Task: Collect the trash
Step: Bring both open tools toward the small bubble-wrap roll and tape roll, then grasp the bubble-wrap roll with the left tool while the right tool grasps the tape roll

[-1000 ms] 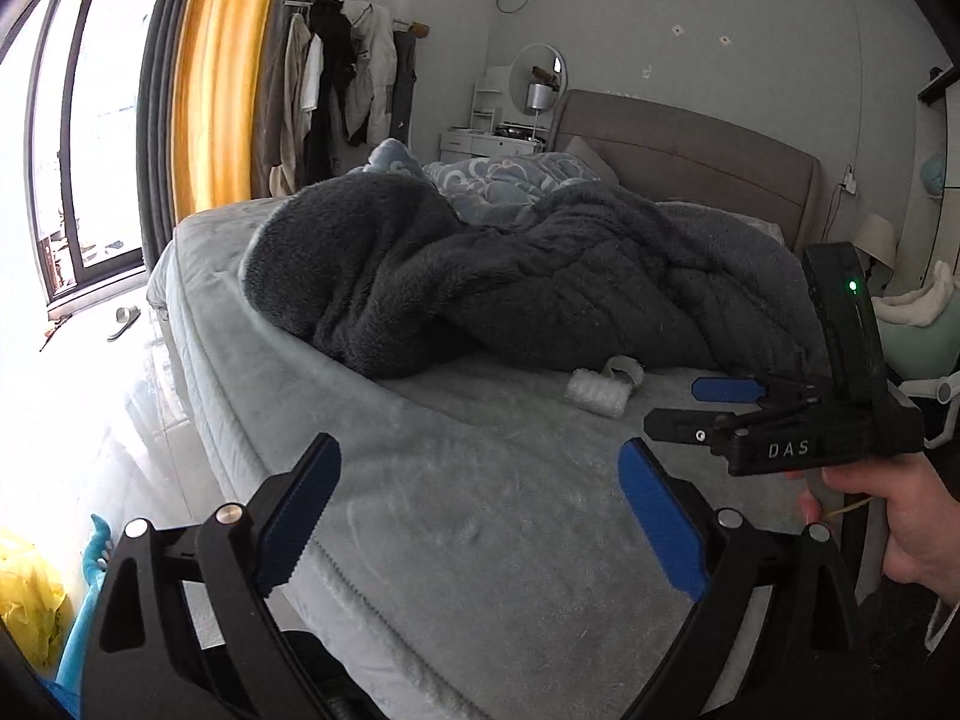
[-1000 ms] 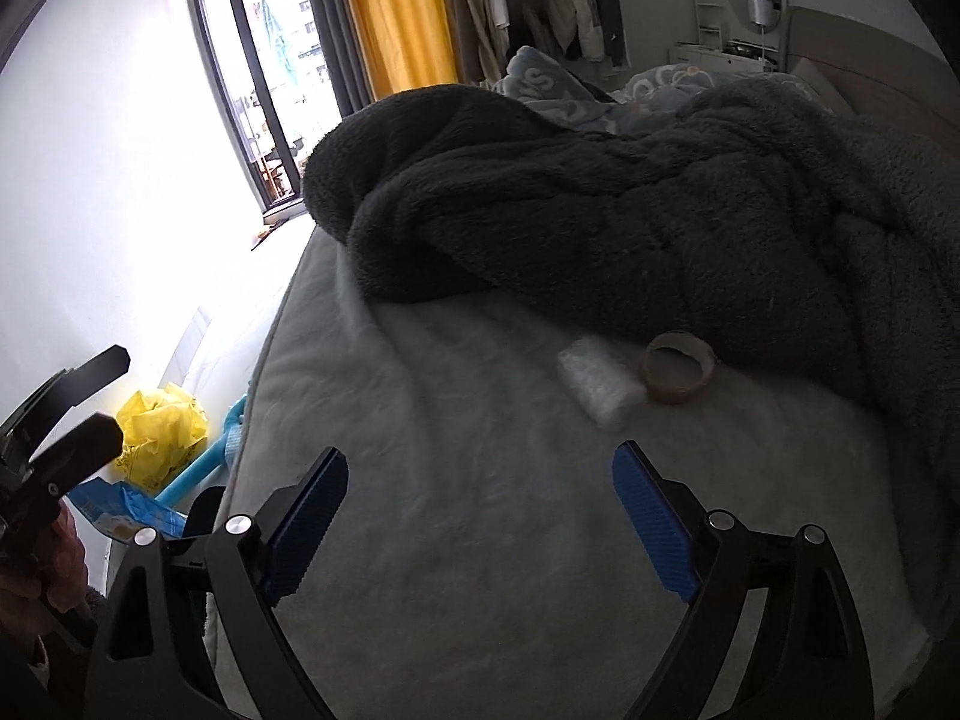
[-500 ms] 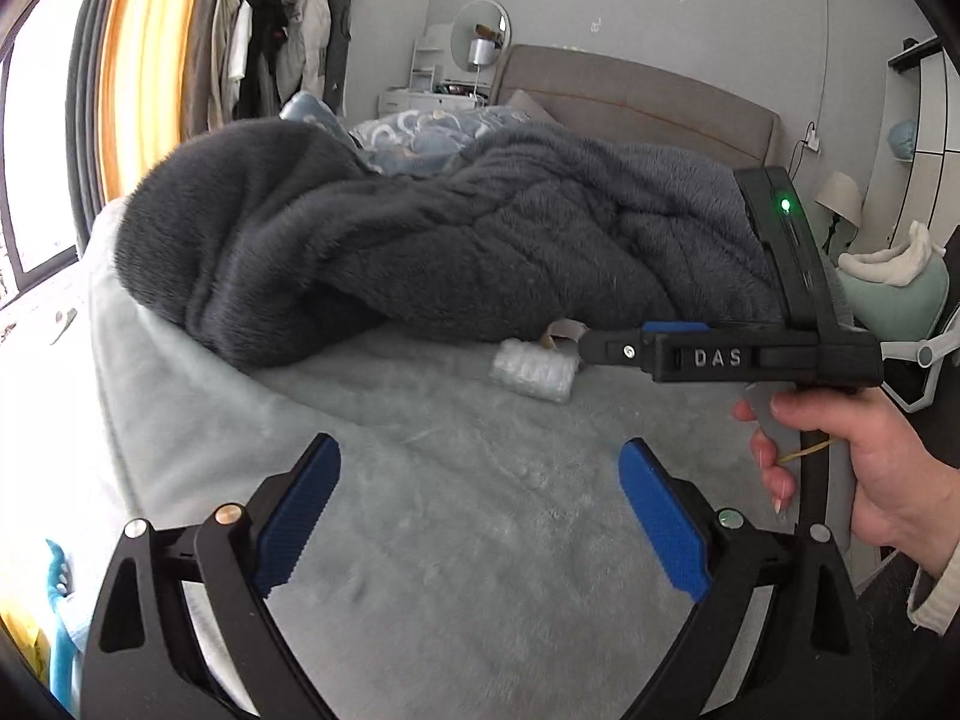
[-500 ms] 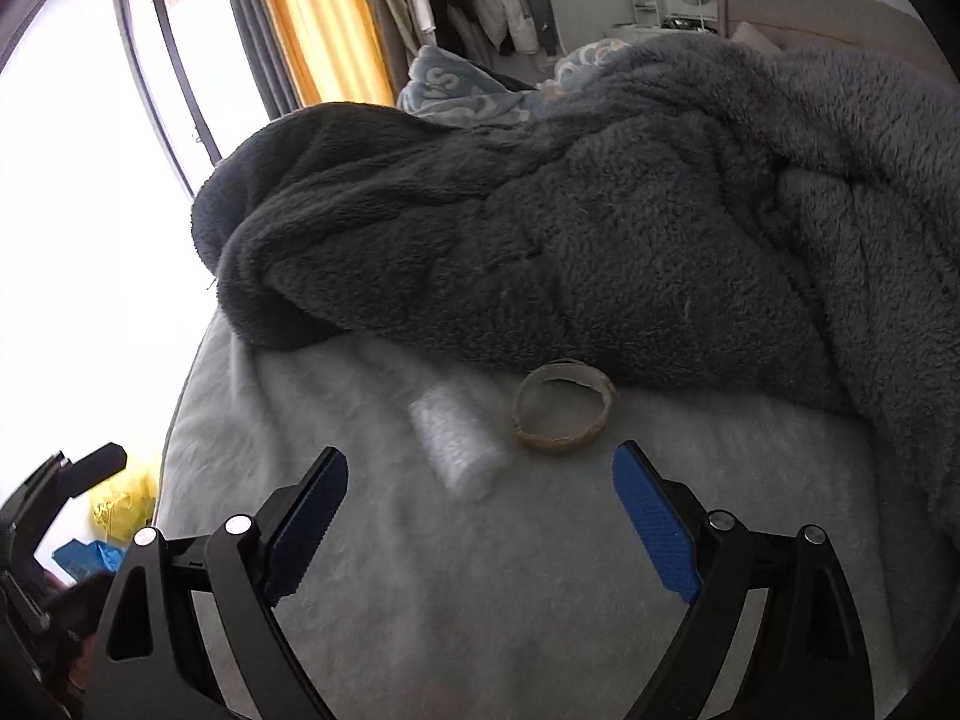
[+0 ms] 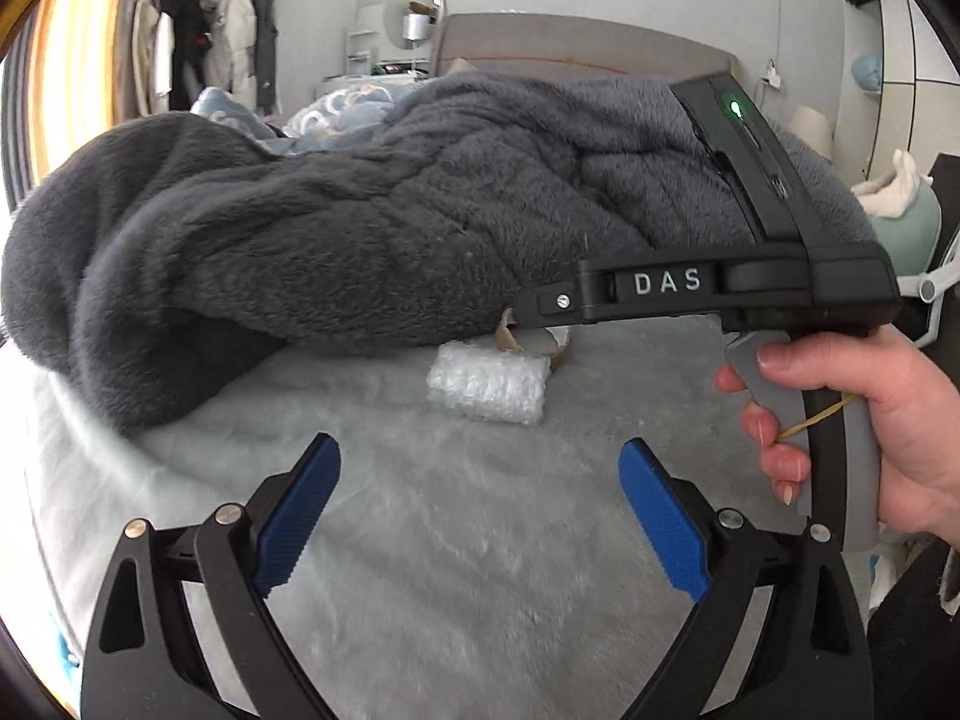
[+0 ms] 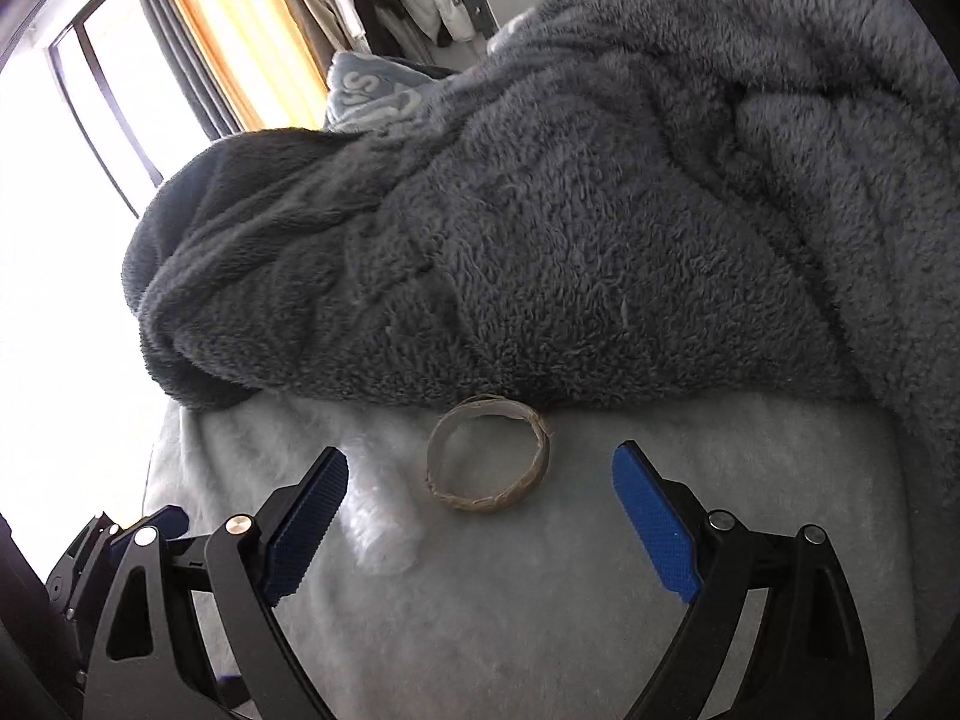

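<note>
Right hand-held gripper [image 6: 480, 516] is held wide above the bed [image 6: 600, 630], jaws closing, nothing gripped; the cardboard ring [image 6: 489, 459] lies between and beyond the pads, untouched. Bubble-wrap roll [image 5: 487, 383] lies just beside the ring. Left hand-held gripper [image 5: 480, 510] is spread wide, empty.

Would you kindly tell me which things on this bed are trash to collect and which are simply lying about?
To collect:
- bubble-wrap wad, on the pale bedspread
- empty tape ring, at the blanket's edge, just beyond the right hand-held gripper, whose jaws are closing with nothing between them

Lying about:
- dark fleece blanket
- patterned pillow
- hanging clothes
</note>
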Action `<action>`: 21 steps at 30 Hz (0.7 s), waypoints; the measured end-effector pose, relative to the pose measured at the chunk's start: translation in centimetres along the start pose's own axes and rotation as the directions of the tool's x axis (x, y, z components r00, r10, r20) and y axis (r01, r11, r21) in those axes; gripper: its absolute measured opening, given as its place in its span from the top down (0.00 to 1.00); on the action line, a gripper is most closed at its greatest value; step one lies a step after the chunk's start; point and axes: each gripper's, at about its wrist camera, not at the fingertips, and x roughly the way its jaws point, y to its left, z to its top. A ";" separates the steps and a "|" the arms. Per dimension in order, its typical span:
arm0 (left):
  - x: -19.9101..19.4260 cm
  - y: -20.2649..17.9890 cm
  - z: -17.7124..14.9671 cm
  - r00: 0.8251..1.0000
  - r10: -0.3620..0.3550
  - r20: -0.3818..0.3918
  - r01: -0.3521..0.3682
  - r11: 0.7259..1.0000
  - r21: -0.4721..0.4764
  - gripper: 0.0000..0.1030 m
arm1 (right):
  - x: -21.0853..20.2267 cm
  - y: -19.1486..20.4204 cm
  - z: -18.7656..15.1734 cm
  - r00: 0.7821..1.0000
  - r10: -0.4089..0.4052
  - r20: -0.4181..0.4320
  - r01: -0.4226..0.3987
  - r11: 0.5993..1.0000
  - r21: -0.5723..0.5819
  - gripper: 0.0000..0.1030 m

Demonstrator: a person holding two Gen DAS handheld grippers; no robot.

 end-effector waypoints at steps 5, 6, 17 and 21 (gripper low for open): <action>2.0 1.0 1.0 0.999 -0.037 -0.009 0.037 0.999 -0.031 0.07 | 0.9 0.0 0.7 1.000 0.015 -0.011 -0.015 1.000 0.027 0.25; 2.4 1.2 1.2 0.999 -0.036 -0.012 0.036 0.999 -0.034 0.07 | 1.0 0.1 0.7 1.000 0.016 -0.015 -0.016 0.999 0.031 0.26; 6.4 1.3 1.9 0.990 -0.115 -0.079 0.115 0.993 -0.002 0.10 | 3.5 -0.3 0.8 0.997 -0.020 -0.079 0.023 0.999 0.046 0.35; 7.4 1.8 1.9 0.979 -0.168 -0.119 0.164 0.986 -0.039 0.19 | 3.7 -0.8 0.8 0.997 0.002 -0.073 0.003 0.998 0.058 0.39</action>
